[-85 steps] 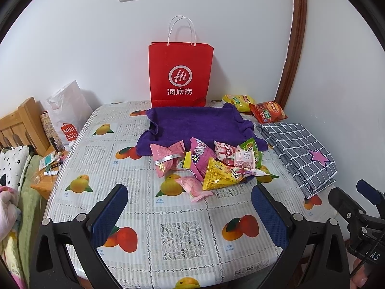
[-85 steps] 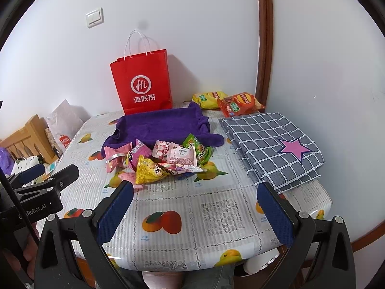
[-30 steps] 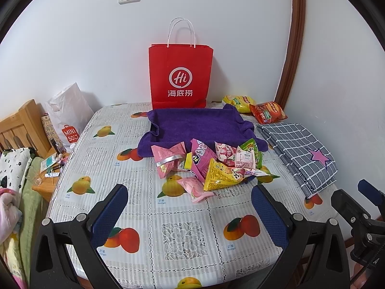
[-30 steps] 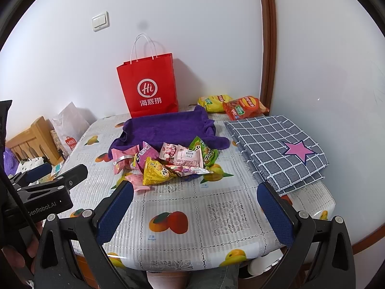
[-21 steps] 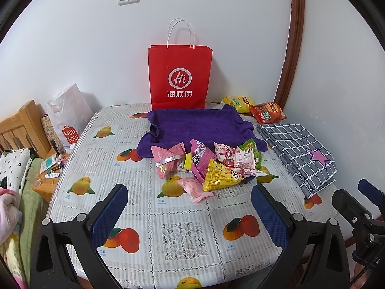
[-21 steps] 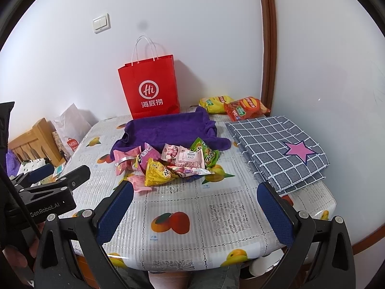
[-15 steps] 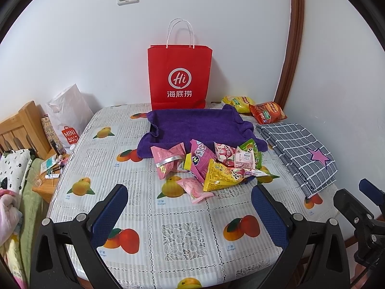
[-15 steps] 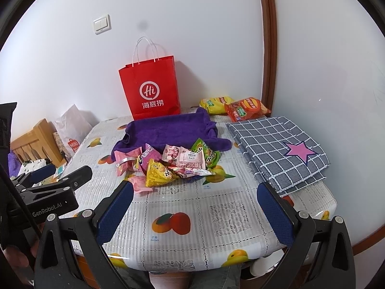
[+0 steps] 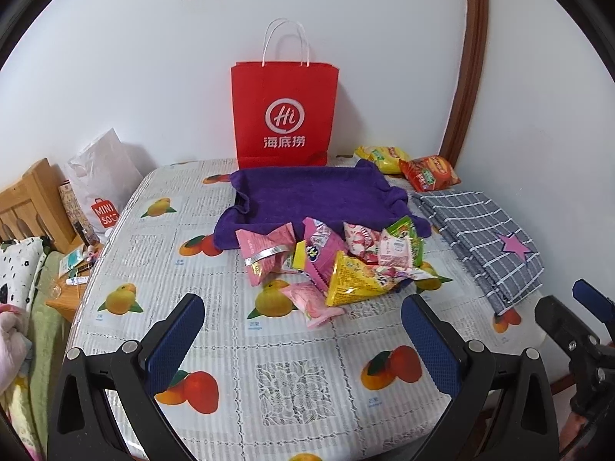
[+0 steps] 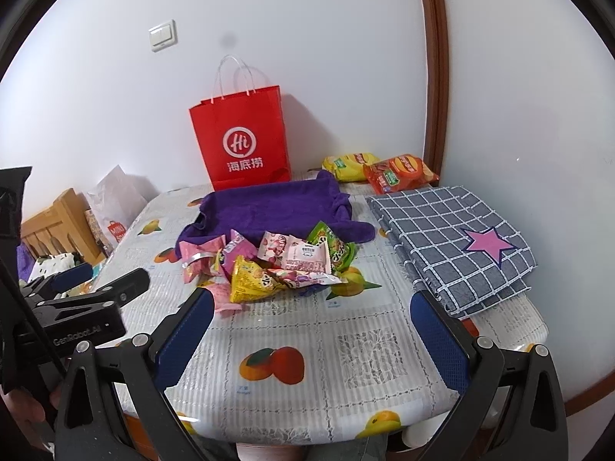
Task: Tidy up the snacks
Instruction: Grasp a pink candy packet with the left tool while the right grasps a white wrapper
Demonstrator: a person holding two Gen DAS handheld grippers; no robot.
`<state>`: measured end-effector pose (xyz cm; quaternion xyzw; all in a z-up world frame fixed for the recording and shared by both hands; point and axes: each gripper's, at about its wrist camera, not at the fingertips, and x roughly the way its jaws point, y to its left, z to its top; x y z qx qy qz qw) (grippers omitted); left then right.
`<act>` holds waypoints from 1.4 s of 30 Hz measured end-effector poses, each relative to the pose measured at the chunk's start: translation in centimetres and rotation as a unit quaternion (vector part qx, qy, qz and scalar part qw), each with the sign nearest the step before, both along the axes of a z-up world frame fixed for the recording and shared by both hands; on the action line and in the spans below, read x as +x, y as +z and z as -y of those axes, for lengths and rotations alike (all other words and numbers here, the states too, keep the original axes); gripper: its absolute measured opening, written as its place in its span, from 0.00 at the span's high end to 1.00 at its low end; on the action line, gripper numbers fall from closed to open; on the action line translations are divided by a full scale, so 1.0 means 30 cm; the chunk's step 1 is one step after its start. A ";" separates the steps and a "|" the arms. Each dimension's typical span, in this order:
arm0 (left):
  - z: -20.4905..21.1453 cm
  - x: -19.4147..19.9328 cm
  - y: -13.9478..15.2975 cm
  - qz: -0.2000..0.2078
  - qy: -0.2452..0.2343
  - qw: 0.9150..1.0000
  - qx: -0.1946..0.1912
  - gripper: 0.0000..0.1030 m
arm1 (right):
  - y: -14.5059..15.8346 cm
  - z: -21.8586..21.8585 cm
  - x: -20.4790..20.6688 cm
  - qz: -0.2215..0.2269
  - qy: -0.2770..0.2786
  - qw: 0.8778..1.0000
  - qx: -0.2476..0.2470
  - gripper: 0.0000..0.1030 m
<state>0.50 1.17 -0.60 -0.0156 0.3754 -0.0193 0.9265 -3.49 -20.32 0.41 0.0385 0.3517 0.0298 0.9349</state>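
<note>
Fruit-print tabletop set against white wall. Snack pile heaped at center; purple towel and red bag at 12 o'clock. Left tool and right tool held wide, empty.

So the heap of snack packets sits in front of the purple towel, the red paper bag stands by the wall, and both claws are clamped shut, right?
Not quite. Both the left claw and the right claw are wide open and empty, as each wrist view shows. The rest holds: the heap of snack packets sits in front of the purple towel, and the red paper bag stands by the wall.
</note>
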 end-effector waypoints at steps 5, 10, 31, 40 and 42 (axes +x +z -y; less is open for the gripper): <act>-0.032 0.059 -0.068 -0.016 0.012 1.000 0.000 0.00 | -0.074 0.009 0.082 -0.017 0.007 1.000 0.004 0.04; -0.072 0.137 -0.145 -0.034 0.021 0.999 0.002 0.01 | -0.162 -0.005 0.182 -0.039 0.011 0.999 -0.012 0.05; -0.149 0.503 -0.384 -0.056 0.021 0.998 -0.005 0.03 | -0.475 -0.045 0.586 -0.080 0.034 0.996 0.001 0.12; -0.157 0.556 -0.457 -0.045 0.013 0.998 -0.044 0.06 | -0.563 -0.085 0.661 -0.097 0.051 0.993 0.038 0.12; -0.165 0.552 -0.463 -0.042 0.009 0.998 -0.053 0.07 | -0.580 -0.091 0.666 -0.097 0.054 0.992 0.053 0.13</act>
